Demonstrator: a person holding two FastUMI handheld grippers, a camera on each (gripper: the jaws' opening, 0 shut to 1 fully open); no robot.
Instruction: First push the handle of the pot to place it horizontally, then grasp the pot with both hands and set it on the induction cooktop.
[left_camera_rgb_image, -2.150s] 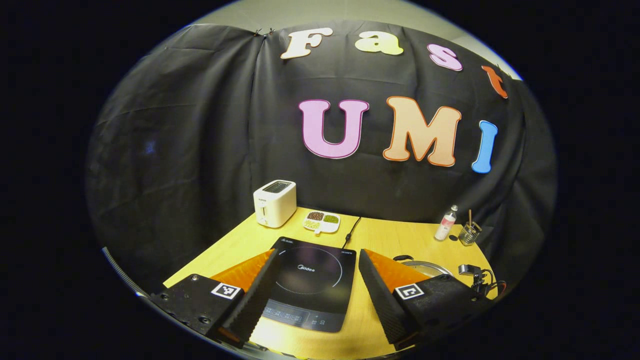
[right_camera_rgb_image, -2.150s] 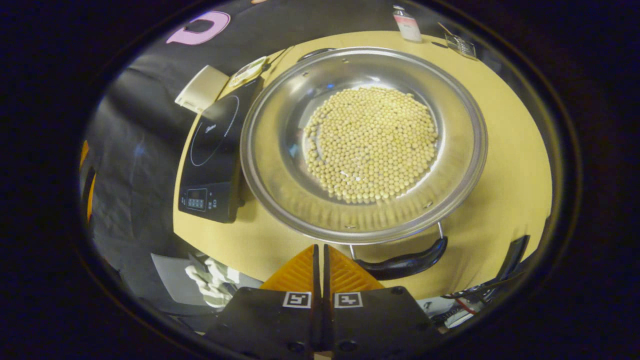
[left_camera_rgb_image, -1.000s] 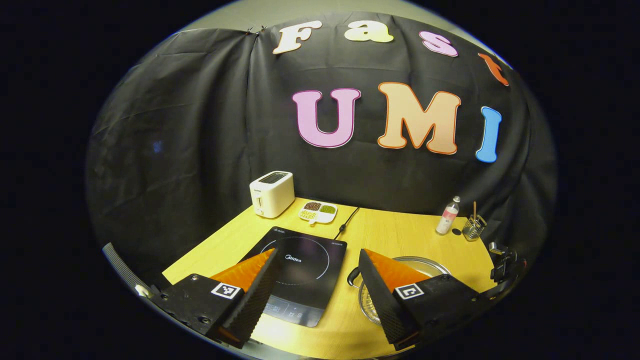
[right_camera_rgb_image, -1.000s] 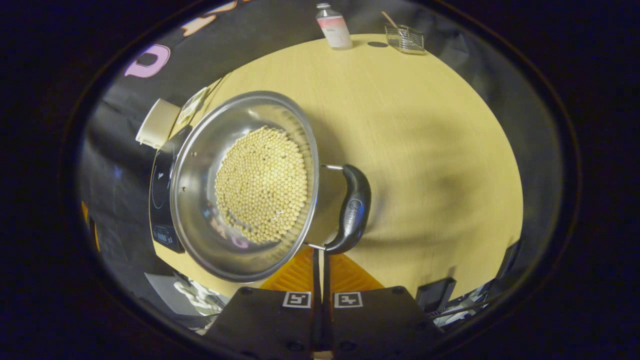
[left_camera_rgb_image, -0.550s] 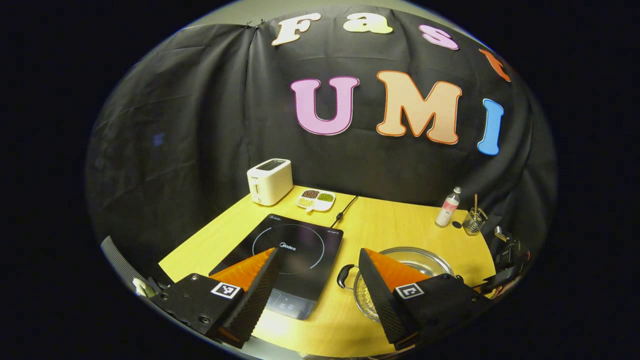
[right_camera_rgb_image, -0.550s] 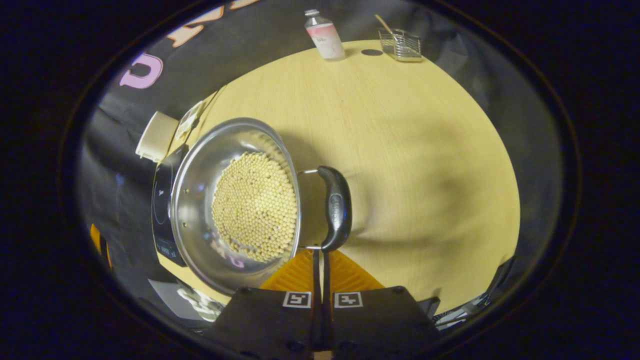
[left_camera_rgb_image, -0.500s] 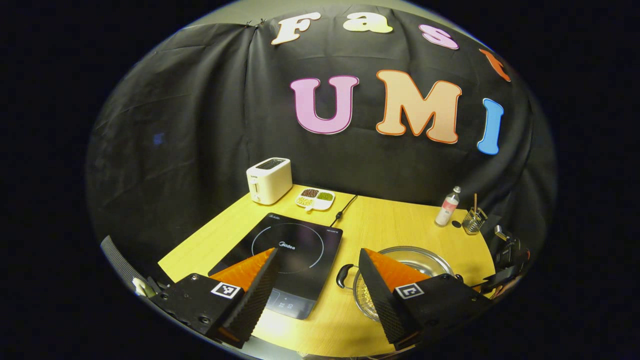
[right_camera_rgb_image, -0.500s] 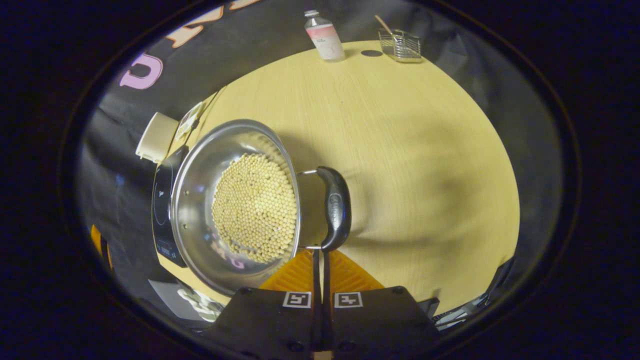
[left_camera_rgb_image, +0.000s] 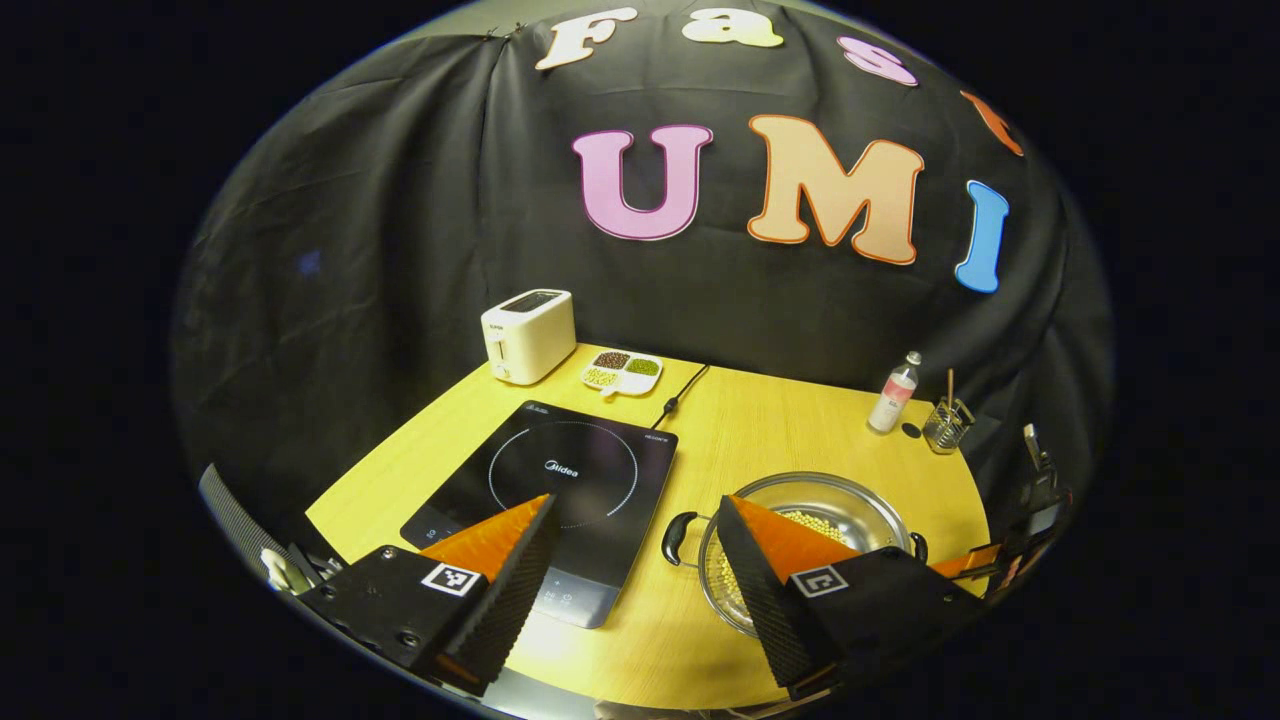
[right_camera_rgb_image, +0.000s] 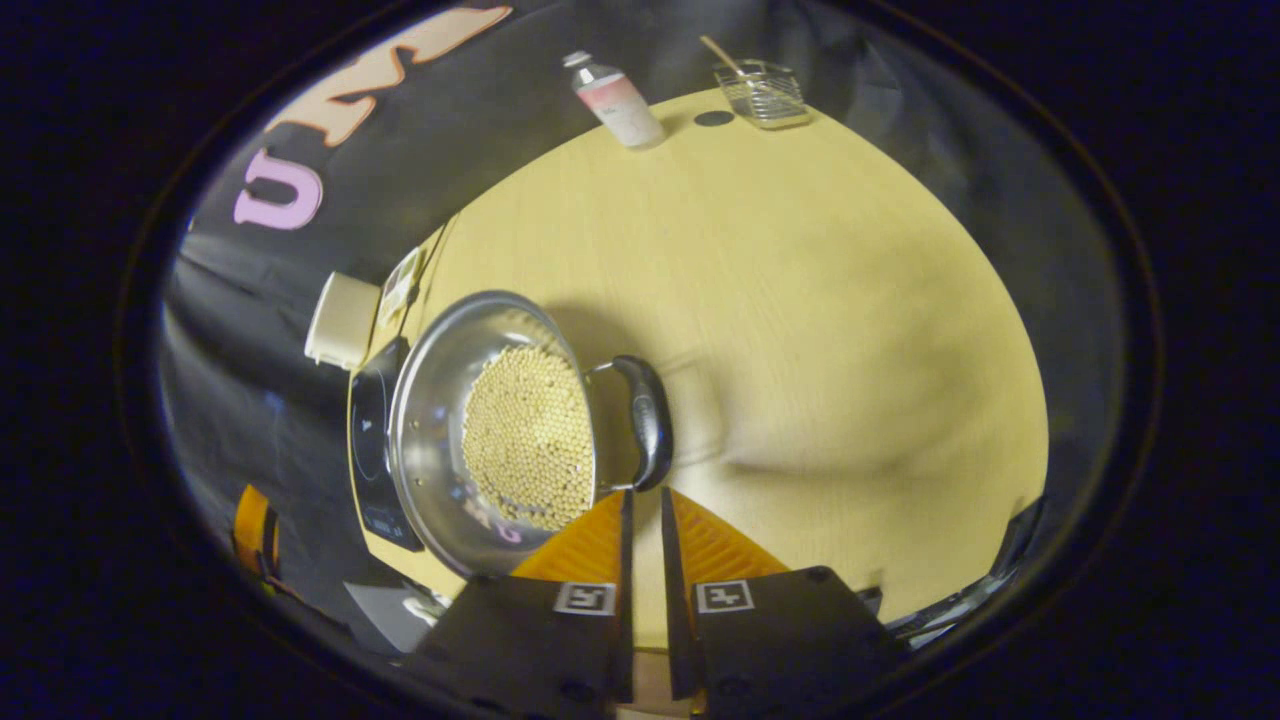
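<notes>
Wide apart is how I see the jaws of the left gripper (left_camera_rgb_image: 635, 520) in the left gripper view, holding nothing, raised over the near edge of the yellow table (left_camera_rgb_image: 790, 430). Between its 2 fingers I look down on the black induction cooktop (left_camera_rgb_image: 560, 480), which lies flat and bare of cookware. Past the right-hand finger sits the steel pot (left_camera_rgb_image: 850, 505), on the table just beside the cooktop and not on it. Its near black handle (left_camera_rgb_image: 675, 538) sticks out toward the cooktop's side.

From the right gripper view, the right gripper (right_camera_rgb_image: 641, 505) has its jaws at a narrow gap, nothing between them, and the tips sit just below the pot's other handle (right_camera_rgb_image: 648, 420). I cannot tell whether they touch it. That handle stands out sideways from the pot (right_camera_rgb_image: 440, 420), level with the rim. The pot holds a layer of pale round beans (right_camera_rgb_image: 525, 435), and the cooktop (right_camera_rgb_image: 368, 450) shows as a dark strip along its far side.

At the back of the table I see a white toaster (left_camera_rgb_image: 528, 335), a small divided dish (left_camera_rgb_image: 622, 373), a bottle (left_camera_rgb_image: 893, 392) and a wire holder (left_camera_rgb_image: 943, 428) with a stick in it.
</notes>
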